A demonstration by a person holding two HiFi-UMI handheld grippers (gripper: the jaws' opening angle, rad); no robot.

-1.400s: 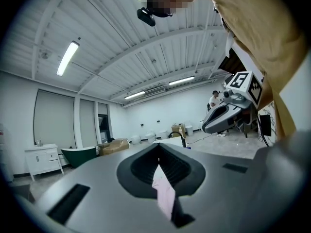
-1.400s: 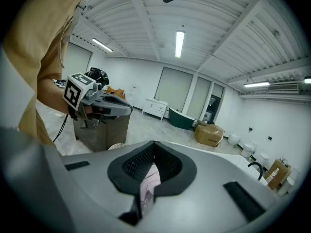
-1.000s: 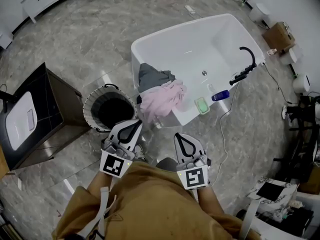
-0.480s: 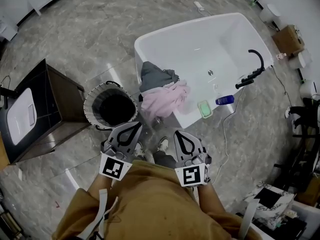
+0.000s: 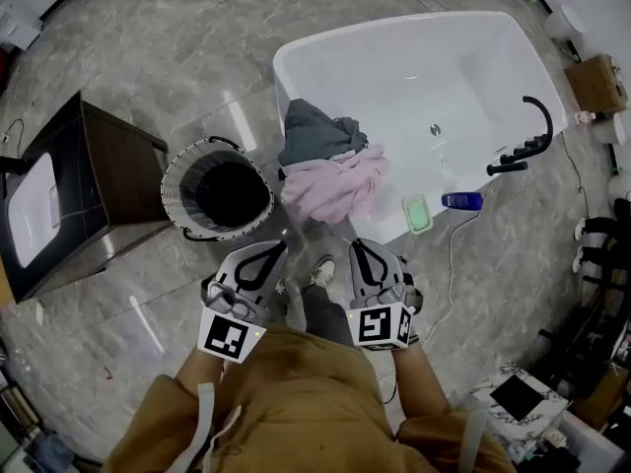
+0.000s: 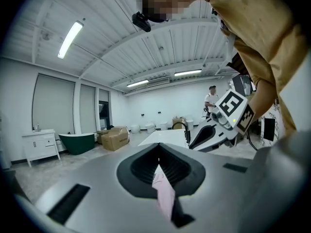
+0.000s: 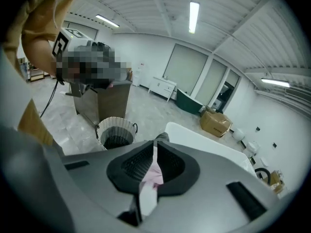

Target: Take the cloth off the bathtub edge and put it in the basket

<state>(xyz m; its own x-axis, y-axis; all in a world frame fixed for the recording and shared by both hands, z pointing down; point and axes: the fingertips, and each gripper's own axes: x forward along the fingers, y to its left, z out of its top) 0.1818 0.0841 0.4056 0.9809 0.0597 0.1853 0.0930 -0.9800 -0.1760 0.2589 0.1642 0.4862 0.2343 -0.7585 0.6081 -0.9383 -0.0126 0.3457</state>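
Note:
A pink cloth [image 5: 330, 187] and a grey cloth [image 5: 314, 132] hang over the near edge of the white bathtub [image 5: 394, 23]. The round wicker basket [image 5: 177, 170] stands on the floor just left of them, dark inside. Both grippers are held close to the person's chest, short of the tub. My left gripper [image 5: 271, 247] is shut with nothing in it. My right gripper [image 5: 357, 245] shows only a thin slit; its jaws are just opening, with nothing between them. In the right gripper view the basket [image 7: 116, 132] and pink cloth [image 7: 155, 174] lie ahead of the jaws.
A dark cabinet [image 5: 108, 180] stands left of the basket. On the tub rim sit a green soap dish [image 5: 419, 213] and a blue bottle [image 5: 461, 200], near a black faucet [image 5: 532, 126]. The person's feet are on the marble floor between the grippers and the tub.
The view has shifted, so the tub, cloths and basket sit slightly lower and nearer. Both grippers stay by the chest, close together.

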